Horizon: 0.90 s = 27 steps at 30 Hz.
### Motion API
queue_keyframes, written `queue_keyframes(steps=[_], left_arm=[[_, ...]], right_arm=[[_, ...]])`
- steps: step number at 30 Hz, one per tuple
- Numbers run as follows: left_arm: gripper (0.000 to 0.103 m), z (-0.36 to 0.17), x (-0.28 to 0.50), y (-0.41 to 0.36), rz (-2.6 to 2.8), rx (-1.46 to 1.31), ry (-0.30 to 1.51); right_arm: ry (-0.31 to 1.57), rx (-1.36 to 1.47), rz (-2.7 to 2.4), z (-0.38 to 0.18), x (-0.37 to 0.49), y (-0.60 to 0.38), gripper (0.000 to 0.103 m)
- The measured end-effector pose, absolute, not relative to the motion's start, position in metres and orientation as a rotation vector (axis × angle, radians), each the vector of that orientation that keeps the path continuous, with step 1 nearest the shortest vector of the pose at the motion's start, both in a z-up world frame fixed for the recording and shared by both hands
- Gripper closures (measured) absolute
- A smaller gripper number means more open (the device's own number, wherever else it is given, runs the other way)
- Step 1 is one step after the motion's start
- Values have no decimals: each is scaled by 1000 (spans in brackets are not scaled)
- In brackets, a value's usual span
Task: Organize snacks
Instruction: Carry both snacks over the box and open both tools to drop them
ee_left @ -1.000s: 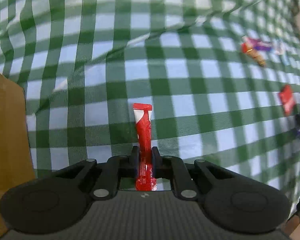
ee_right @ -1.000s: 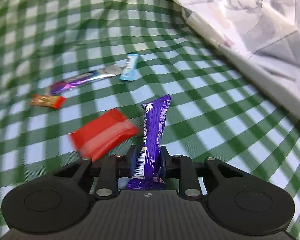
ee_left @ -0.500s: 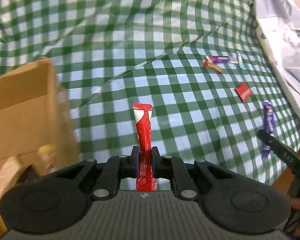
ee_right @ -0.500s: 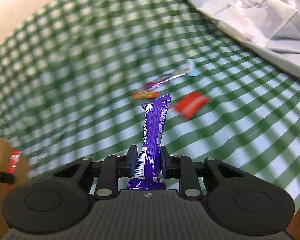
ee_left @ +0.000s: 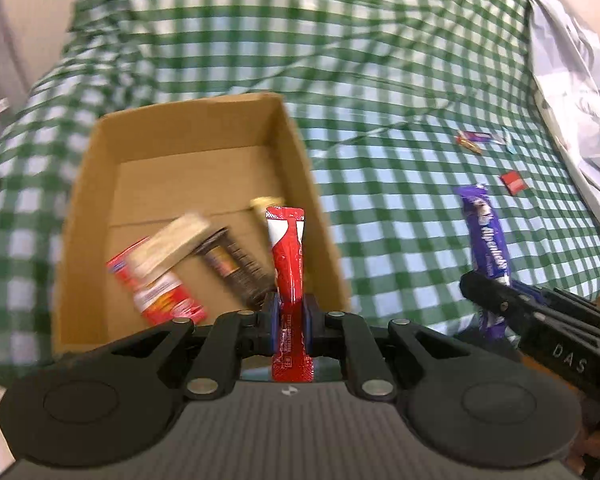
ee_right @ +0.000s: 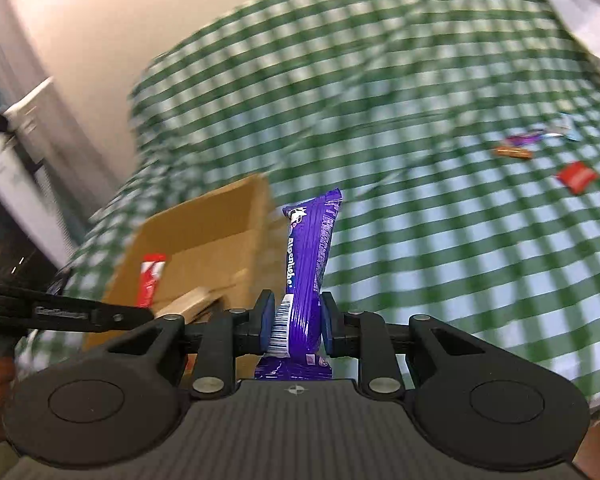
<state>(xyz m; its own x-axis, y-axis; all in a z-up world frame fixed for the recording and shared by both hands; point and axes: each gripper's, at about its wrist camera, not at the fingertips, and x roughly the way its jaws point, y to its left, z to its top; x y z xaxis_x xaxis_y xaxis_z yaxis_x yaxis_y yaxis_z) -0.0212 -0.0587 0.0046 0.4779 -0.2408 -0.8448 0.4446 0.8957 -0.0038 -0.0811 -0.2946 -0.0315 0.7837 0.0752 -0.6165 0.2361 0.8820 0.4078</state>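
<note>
Slim red sachet (ee_left: 287,264) clamped upright in left gripper (ee_left: 288,322) above open brown cardboard box (ee_left: 296,148), for dropping in. Purple chocolate bar (ee_right: 310,264) pinched by right gripper (ee_right: 296,328) just beside box.

Each claw is matte black plastic: a ribbed grey-black deck with a small round emblem at its front edge, two rounded lobes with shallow circular recesses, and linked arms pinned by silver rivets. The left claw (ee_left: 291,322) and the right claw (ee_right: 294,322) carry blue pads on their fingers (ee_right: 265,320). White lettering marks each claw's side.
</note>
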Motion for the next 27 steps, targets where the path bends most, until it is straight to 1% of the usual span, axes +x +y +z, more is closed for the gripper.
queue_keyframes(steps=[5,11,18,27], left_arm=[[90,13,-46,-5,-354,194,950],[90,18,-71,37,-322,168,904],[90,20,-84,50,-337,133,875],[90,18,-88,59,-334,116,867]], right_arm=[[710,421,27,-18,-82,-230,78],[733,358,75,-10,-87,-182,78],[741,309,64,-4,-100,-157,78],[740,282,54,0,-109,-148,78]])
